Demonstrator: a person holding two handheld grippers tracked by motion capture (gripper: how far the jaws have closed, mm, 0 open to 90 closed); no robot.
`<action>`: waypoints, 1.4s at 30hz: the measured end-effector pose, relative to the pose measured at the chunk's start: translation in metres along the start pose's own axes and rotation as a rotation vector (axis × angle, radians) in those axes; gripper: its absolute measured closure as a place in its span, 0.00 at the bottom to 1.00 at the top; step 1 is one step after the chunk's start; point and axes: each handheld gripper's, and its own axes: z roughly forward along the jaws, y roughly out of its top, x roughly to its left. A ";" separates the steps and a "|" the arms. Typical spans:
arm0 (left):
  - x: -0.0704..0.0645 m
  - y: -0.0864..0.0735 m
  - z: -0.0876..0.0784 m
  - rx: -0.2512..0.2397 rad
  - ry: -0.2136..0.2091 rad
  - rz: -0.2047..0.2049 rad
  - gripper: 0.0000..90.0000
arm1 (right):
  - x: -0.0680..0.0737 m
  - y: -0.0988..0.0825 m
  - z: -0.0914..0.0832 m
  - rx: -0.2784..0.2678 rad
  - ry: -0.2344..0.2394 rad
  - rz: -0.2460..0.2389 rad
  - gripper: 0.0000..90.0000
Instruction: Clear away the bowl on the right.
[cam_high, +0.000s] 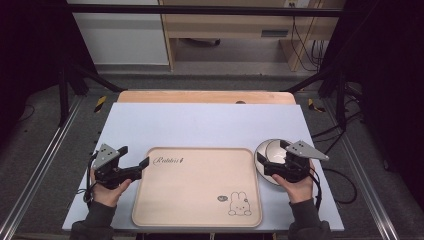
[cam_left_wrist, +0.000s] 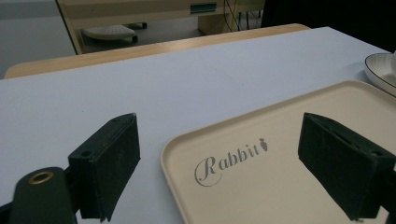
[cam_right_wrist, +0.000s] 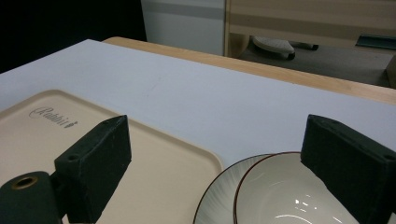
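Pale blue-grey sheeting covers the desk, with a strip of bare wood along its far edge and dark framing on both sides, and we're right at the start of things. The left tool sits at the left rim of the tray, jaws spread with nothing between them; in the left gripper view they straddle the tray's near corner without touching it, the "Rabbit" lettering between them. Over on the other side, the right tool hovers at the bowl, jaws wide apart and nothing pinched. In the right gripper view the bowl's rim passes just under one jaw, though I can't tell whether they touch. That bowl stands on a saucer-like plate just off the tray's right edge, on the desk. My read: the job looks to be getting this crockery onto the tray, and none of it is done; the tray is bare, the bowl not yet gripped, so grasp, lift and placement all remain. Materials now: the tray is a smooth, matte cream rectangle with rounded corners, a shallow raised lip and a printed rabbit at its near right. The bowl is glossy white ceramic, round, with a thin dark rim line; the plate beneath shows fine radiating ribs.
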 end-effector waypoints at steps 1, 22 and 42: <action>0.000 0.000 0.000 0.000 0.000 0.000 0.14 | 0.000 0.000 0.000 0.000 0.000 0.000 0.10; -0.001 -0.002 0.003 0.009 -0.009 0.002 0.15 | -0.022 0.006 -0.012 -0.001 -0.065 0.030 0.12; -0.003 -0.004 0.005 0.022 -0.009 0.006 0.15 | -0.046 0.004 -0.010 0.060 -0.124 0.068 0.13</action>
